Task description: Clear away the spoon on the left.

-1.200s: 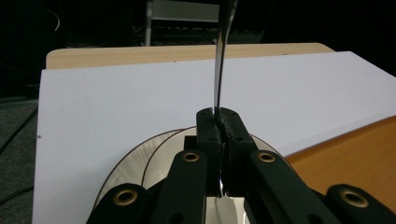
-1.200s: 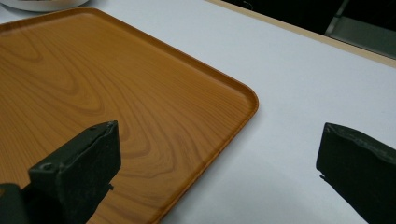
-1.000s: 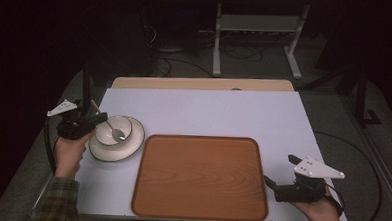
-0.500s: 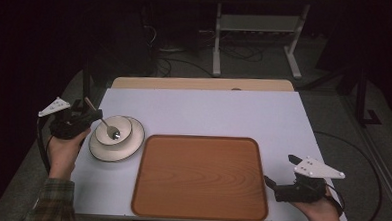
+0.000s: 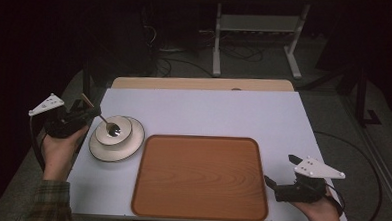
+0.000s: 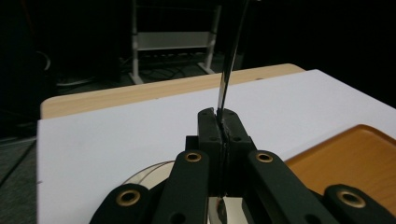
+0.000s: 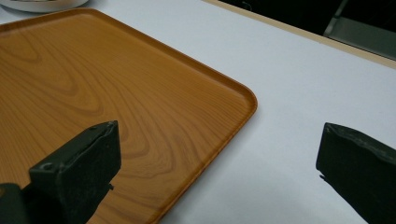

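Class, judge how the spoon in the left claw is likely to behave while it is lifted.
The spoon looks like thin shiny metal, so probably stiff and light. Its smooth handle is pinched edge-on, so it may swivel or slip in the left claw.

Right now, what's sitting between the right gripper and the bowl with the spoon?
In the high view, the wooden tray lies between the right gripper and the bowl; the tray is bare.
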